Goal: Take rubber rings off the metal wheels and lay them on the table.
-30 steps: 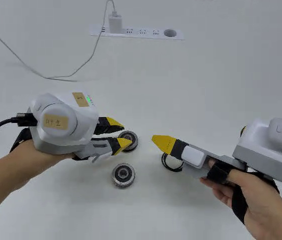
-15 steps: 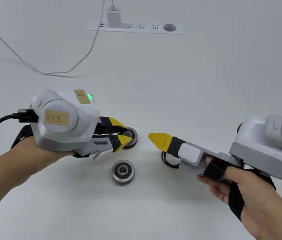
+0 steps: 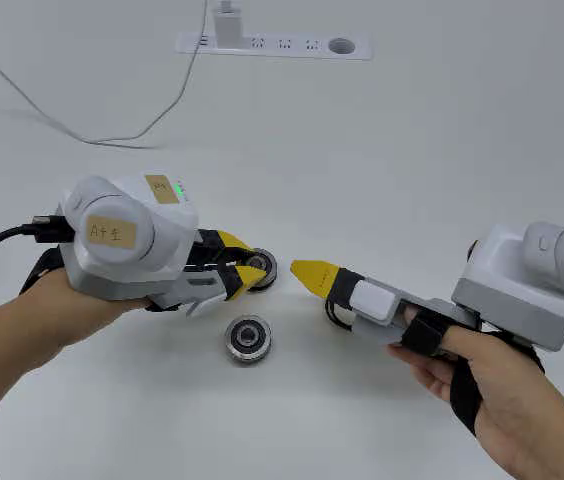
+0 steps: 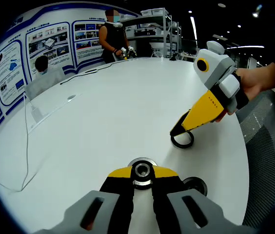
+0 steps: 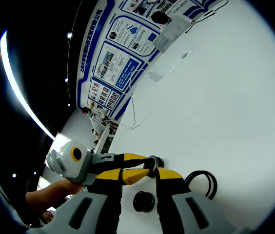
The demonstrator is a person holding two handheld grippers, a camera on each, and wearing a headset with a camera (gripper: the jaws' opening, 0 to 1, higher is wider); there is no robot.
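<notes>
Wheel [image 4: 142, 173] on edge, axle horizontal, clamped in left gripper [image 3: 245, 262]

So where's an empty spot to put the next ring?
Lots of bare table between the power strip and the left hand-held gripper; more in front of the loose wheel. It's crowded around the ring, by the right hand-held gripper.

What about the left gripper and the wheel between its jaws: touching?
Touching. In the left gripper view, the left gripper clamps the metal wheel between both yellow tips.
</notes>
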